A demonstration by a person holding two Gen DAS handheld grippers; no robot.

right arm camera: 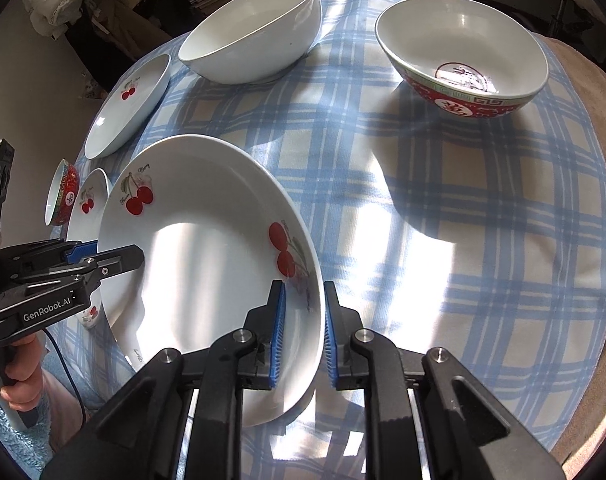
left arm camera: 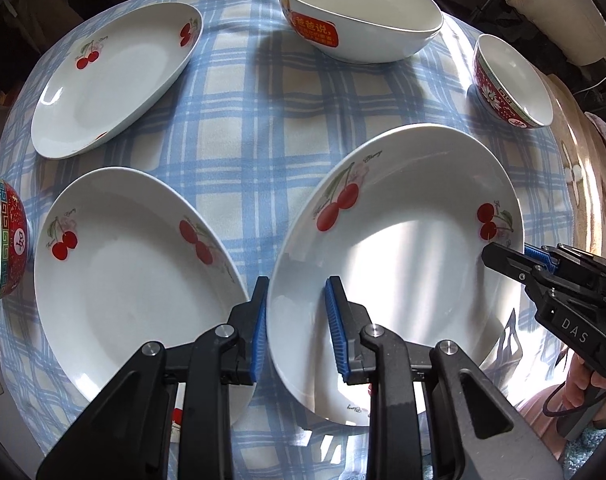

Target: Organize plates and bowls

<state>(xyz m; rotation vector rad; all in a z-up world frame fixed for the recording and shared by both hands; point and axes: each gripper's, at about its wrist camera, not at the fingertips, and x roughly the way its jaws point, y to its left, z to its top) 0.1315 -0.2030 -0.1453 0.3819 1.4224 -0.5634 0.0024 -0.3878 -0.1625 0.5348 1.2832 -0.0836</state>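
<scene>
A white cherry plate [left arm camera: 403, 264] [right arm camera: 207, 280] hangs tilted above the blue plaid cloth, held by both grippers. My left gripper [left arm camera: 297, 296] is shut on its left rim, one blue pad outside the rim and one inside. My right gripper [right arm camera: 305, 300] is shut on the opposite rim beside a cherry print. Each gripper shows in the other's view: the right gripper [left arm camera: 503, 258] at the plate's right edge, the left gripper [right arm camera: 119, 260] at its left edge. A second cherry plate [left arm camera: 135, 280] [right arm camera: 89, 196] lies just left of the held one.
A third cherry plate [left arm camera: 115, 80] [right arm camera: 131, 100] lies at the far left. A large white bowl [left arm camera: 359, 20] [right arm camera: 255, 32] stands at the back. One red patterned bowl [left arm camera: 511, 84] [right arm camera: 463, 60] sits at the right, a smaller red bowl [left arm camera: 5, 240] [right arm camera: 63, 196] at the left edge.
</scene>
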